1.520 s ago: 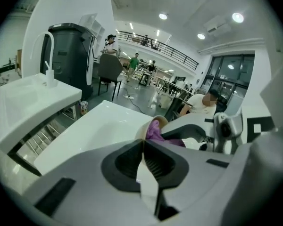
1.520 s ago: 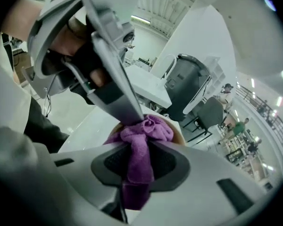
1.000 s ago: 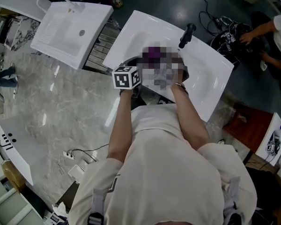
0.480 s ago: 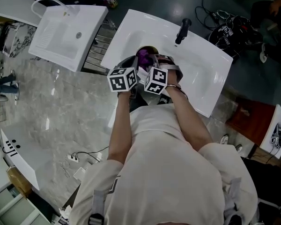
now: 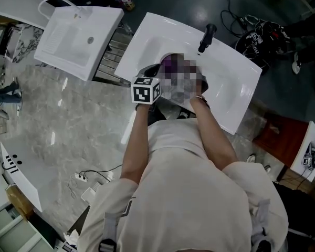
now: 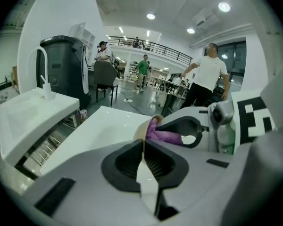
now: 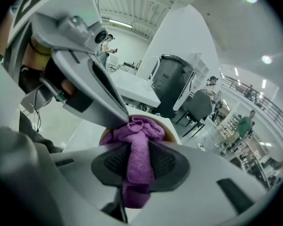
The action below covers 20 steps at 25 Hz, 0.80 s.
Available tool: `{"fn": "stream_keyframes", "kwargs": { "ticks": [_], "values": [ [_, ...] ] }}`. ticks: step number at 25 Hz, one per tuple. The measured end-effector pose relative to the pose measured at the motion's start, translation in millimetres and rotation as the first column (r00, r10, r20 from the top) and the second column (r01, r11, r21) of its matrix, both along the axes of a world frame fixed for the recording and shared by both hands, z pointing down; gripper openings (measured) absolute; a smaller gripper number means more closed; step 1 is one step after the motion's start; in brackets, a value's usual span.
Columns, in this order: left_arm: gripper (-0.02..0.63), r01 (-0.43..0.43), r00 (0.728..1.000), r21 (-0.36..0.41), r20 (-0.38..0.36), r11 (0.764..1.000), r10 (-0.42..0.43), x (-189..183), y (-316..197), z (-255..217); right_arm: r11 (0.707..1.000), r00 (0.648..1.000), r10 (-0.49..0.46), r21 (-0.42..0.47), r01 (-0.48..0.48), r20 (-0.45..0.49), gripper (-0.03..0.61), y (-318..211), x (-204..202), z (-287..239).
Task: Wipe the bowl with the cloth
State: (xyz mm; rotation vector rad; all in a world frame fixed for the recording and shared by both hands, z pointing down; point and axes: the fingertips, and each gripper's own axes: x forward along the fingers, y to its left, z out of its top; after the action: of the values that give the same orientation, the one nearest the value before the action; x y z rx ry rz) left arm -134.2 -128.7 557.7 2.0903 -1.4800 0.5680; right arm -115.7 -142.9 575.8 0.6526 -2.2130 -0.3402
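Note:
Over the white sink (image 5: 228, 75) I hold a small cream bowl (image 6: 142, 130) tilted on its side. My left gripper (image 6: 143, 160) is shut on the bowl's thin rim, which stands between the ribbed pads. A purple cloth (image 7: 140, 147) is pinched in my right gripper (image 7: 139, 163), and its bunched end is pushed into the bowl (image 7: 170, 133). In the right gripper view the left gripper's fingers (image 7: 101, 95) reach down to the rim. In the head view the left gripper's marker cube (image 5: 146, 90) and a bit of cloth (image 5: 171, 62) show; a mosaic patch hides the right gripper.
A black faucet (image 5: 207, 37) stands at the sink's far edge. A second white basin (image 5: 79, 30) lies to the left over a metal rack. Cables (image 5: 254, 28) lie on the dark floor beyond. A dark bin (image 6: 66, 69) and several people stand further off.
The left gripper's cube has shifted slightly right, close against the right gripper. Both grippers stay at the bowl over the sink, cloth still in the bowl.

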Motion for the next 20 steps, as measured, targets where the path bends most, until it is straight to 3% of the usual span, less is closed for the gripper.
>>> {"fn": "stream_keyframes", "kwargs": {
  "ticks": [4, 7, 11, 16, 20],
  "values": [
    [0.017, -0.012, 0.999, 0.006, 0.050, 1.000, 0.012, -0.8, 2.0, 4.7, 0.999, 0.999, 0.046, 0.013, -0.047, 0.008, 0.092, -13.4, 16.5, -7.6],
    [0.015, 0.044, 0.996, -0.011, 0.074, 0.999, -0.043, -16.9, 0.4, 11.9, 0.998, 0.997, 0.067, 0.008, -0.068, 0.041, 0.092, -16.6, 23.6, -15.2],
    [0.012, 0.089, 0.970, -0.018, 0.229, 0.996, -0.082, -41.3, 3.0, 20.8, 0.989, 0.982, 0.139, 0.037, -0.144, 0.128, 0.094, -29.8, 34.6, -39.0],
    [0.011, -0.031, 0.901, 0.020, 0.433, 0.999, 0.019, -32.8, 8.0, 23.8, 0.954, 0.895, 0.267, 0.036, -0.299, 0.358, 0.092, -56.4, 61.1, -95.0],
    [0.009, -0.166, 0.820, 0.054, 0.562, 0.985, 0.107, -16.6, 6.5, 19.2, 0.937, 0.799, 0.272, 0.041, -0.347, 0.536, 0.092, -64.2, 67.4, -132.8]
  ]
}}
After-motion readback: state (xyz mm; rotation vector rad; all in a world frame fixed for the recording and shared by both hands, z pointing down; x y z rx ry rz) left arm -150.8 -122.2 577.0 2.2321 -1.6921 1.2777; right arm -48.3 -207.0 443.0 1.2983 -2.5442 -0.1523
